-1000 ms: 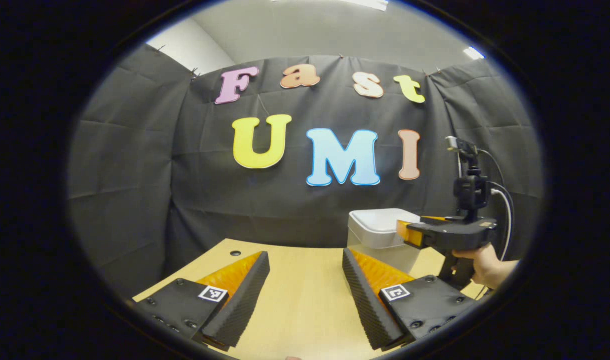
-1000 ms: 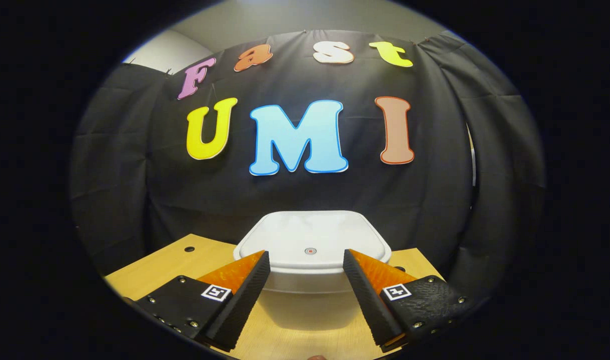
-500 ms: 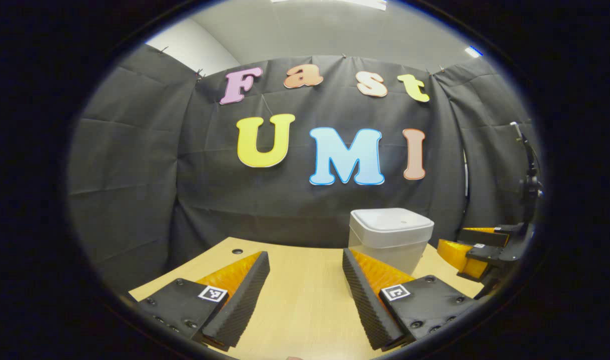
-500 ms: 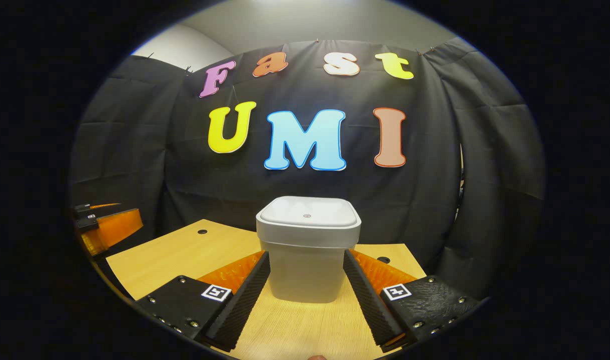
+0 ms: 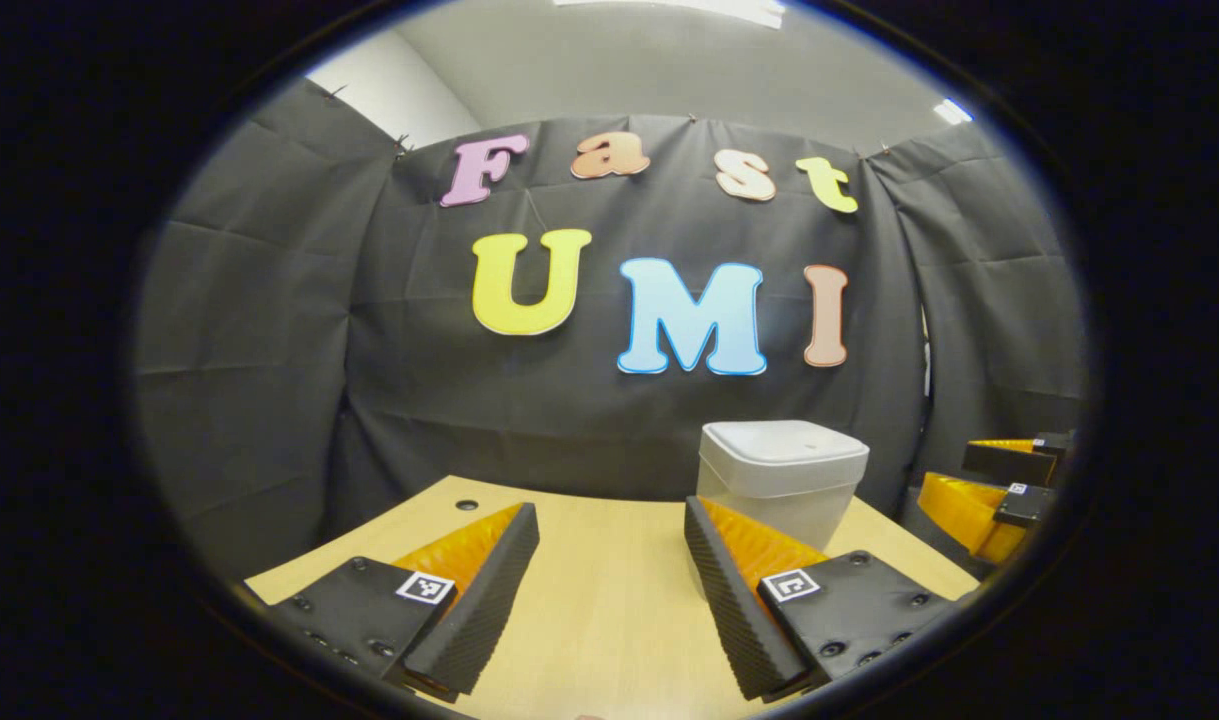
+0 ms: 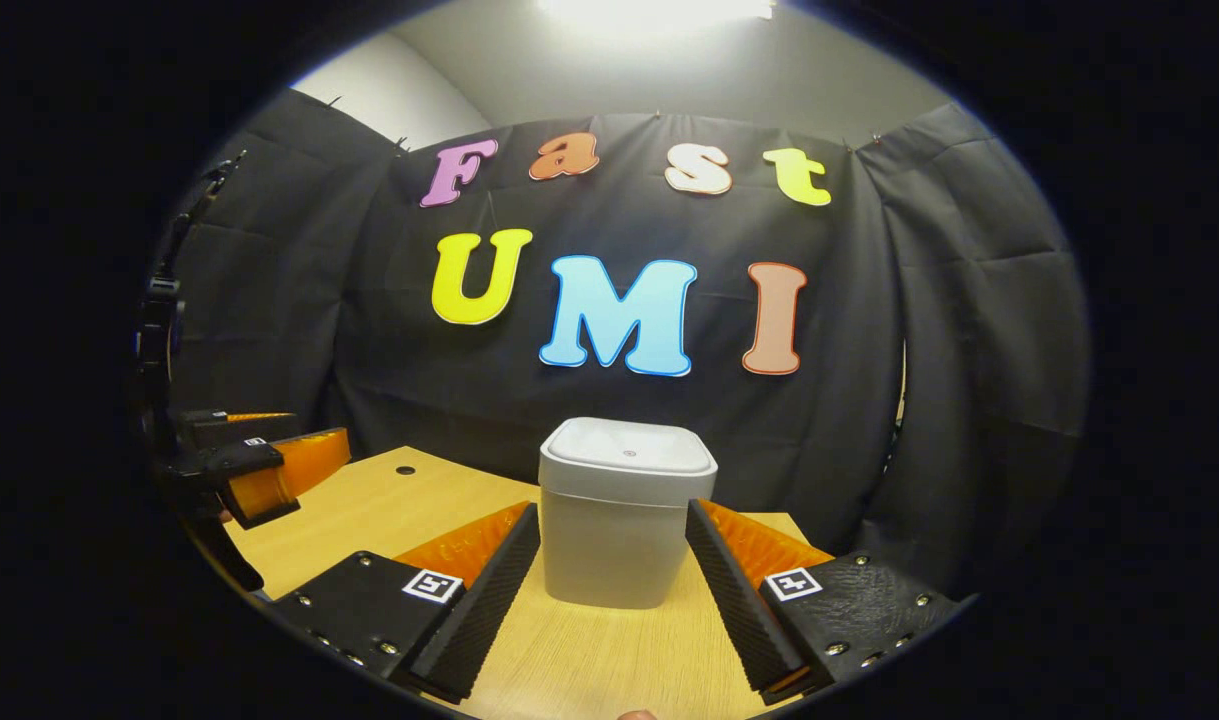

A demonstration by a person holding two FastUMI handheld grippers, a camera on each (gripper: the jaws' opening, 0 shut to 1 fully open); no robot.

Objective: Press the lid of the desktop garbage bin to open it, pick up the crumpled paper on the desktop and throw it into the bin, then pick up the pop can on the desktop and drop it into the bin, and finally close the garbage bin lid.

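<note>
A white desktop bin (image 6: 625, 515) with its lid (image 6: 627, 447) down stands near the far edge of the wooden table (image 6: 369, 510). My right gripper (image 6: 609, 600) is open, low over the table, with the bin straight ahead and a little beyond its fingertips. In the left gripper view the bin (image 5: 779, 480) stands ahead to the right. My left gripper (image 5: 609, 600) is open over bare table (image 5: 609, 600) with nothing between its fingers. The right gripper (image 5: 999, 485) shows at the right edge of the left gripper view, and the left gripper (image 6: 259, 465) at the left of the right gripper view.
The black cloth wall hangs close behind the table. Small round holes (image 5: 466, 505) (image 6: 405, 469) sit in the tabletop near its far left corner. Bare wood lies in front of the bin.
My right gripper has drawn back from over the bin lid and dropped lower, and the bin now looks smaller and farther. The left gripper has stayed almost still.
</note>
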